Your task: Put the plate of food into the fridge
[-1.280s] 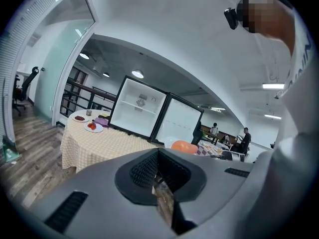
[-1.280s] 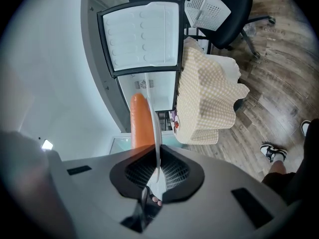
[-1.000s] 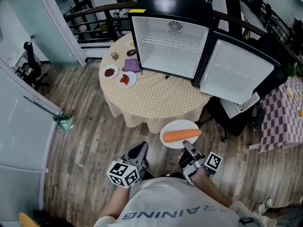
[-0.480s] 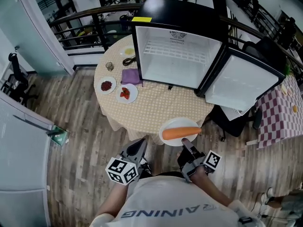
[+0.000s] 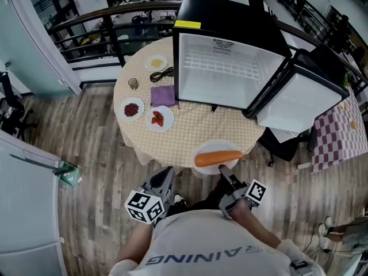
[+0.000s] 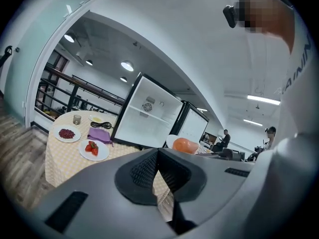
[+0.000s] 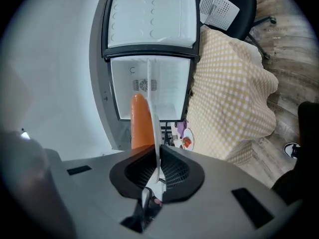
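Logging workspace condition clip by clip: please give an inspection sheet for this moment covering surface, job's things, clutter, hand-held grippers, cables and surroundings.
Surface: round table under a yellow checked cloth.
Job's things: white plate with a carrot, held at the table's near edge; black fridge on the table, its door open, inside looks empty.
Clutter: plate of dark red food, plate of strawberries, purple cloth, small jar, plate with something yellow, left of the fridge.
Grippers: right hand-held gripper shut on the plate's rim; left hand-held gripper shut, nothing between its jaws.
Cables: black cable coiled by the yellow plate.
Surroundings: railing behind, chair under the fridge door, checked table at right.
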`<state>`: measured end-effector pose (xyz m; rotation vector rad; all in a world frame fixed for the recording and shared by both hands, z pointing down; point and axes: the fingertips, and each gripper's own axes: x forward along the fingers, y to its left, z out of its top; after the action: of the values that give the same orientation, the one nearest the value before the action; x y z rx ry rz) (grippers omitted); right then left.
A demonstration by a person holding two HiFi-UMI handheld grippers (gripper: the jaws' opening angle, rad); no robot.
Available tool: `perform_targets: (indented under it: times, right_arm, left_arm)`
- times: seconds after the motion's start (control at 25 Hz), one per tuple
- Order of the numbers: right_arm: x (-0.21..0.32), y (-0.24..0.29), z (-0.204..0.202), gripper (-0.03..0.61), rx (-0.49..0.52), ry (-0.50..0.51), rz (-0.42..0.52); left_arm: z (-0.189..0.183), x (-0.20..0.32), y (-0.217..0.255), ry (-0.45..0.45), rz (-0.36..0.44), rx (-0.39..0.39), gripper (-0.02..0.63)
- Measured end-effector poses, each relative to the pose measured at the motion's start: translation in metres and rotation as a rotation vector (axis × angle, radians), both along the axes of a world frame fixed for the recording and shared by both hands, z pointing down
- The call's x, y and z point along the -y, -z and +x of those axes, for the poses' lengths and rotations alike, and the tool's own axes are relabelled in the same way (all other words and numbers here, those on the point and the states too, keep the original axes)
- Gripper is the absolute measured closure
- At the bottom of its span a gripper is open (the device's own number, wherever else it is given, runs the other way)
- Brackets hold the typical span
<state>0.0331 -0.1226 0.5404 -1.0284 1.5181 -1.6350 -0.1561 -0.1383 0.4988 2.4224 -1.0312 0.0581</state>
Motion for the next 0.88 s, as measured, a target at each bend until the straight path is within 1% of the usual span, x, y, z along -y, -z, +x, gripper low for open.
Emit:
perform_targets:
  times: [0.12,0.32,0.56,0.88]
  right_arm:
    - [0.005,0.0,-0.006,0.543,-0.005,0.004,-0.008]
    - [0.014,-0.004,-0.008,0.543,0.001,0.004,-0.023]
    - [0.042,-0.011,-0.003,0.543,0.019,0.012,-0.029]
    - [0.091,-0.015,0.04,0.543,0.021,0.005,-0.039]
  left_arm:
    - [-0.007,0.004,-0.003,0.009,-0.011,-0.012,0.609]
    - [-0.004,0.016,-0.005,0.0,-0.023,-0.016,0.609]
    - [0.001,0.04,-0.012,0.008,-0.031,0.009,0.609]
    - [0.043,0.09,-0.001,0.018,-0.004,0.035,0.609]
